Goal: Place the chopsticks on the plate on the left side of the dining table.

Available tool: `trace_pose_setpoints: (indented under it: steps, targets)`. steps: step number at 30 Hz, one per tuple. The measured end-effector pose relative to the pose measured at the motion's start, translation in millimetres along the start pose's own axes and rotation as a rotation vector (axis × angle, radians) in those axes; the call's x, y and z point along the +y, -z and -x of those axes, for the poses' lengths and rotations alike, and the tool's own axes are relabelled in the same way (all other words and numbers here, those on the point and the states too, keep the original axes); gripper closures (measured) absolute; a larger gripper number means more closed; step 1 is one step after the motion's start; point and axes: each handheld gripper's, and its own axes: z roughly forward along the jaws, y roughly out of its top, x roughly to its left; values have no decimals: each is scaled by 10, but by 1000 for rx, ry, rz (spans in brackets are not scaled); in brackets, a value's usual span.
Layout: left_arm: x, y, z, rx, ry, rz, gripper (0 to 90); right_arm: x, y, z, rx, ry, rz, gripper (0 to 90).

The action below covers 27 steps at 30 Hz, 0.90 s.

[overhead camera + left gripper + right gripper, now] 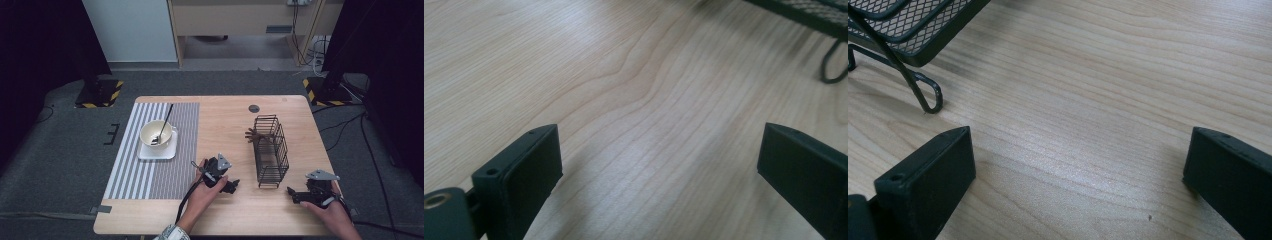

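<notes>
On the table, either side of the wire rack, left gripper and right gripper rest (jaws wide apart, empty).

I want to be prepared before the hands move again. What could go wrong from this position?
1. The wire rack stands on thin wire feet between both open hand-held grippers; a sideways nudge might tip or slide it.
2. The spoon leans loosely in the bowl; bumping its handle could knock it out.

2 black tongs with grey triangular plates, black cables; patterned cuff.
</notes>
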Motion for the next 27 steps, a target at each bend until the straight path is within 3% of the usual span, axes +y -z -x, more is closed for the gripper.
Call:
trace_pose_setpoints:
  steps: [2, 8, 12, 20, 24, 27]
  targets:
    - [31, 18, 28, 3, -24, 8, 41, 0, 0, 0, 0, 0, 0, 2]
    - [96, 61, 84, -31, -20, 25, 39, 0, 0, 0, 1, 0, 0, 2]
    - [154, 120, 116, -55, -45, 31, 37, 3, -2, 6, 5, 6, 0, 2]
    - [280, 256, 108, -81, -43, 78, 47, 3, -1, 6, 5, 6, -1, 2]
    - [340, 309, 93, -60, -53, 97, 67, 2, -1, 5, 4, 5, -1, 2]
    - [399, 363, 66, -84, -41, 110, 84, 2, 0, 4, 4, 4, -1, 2]
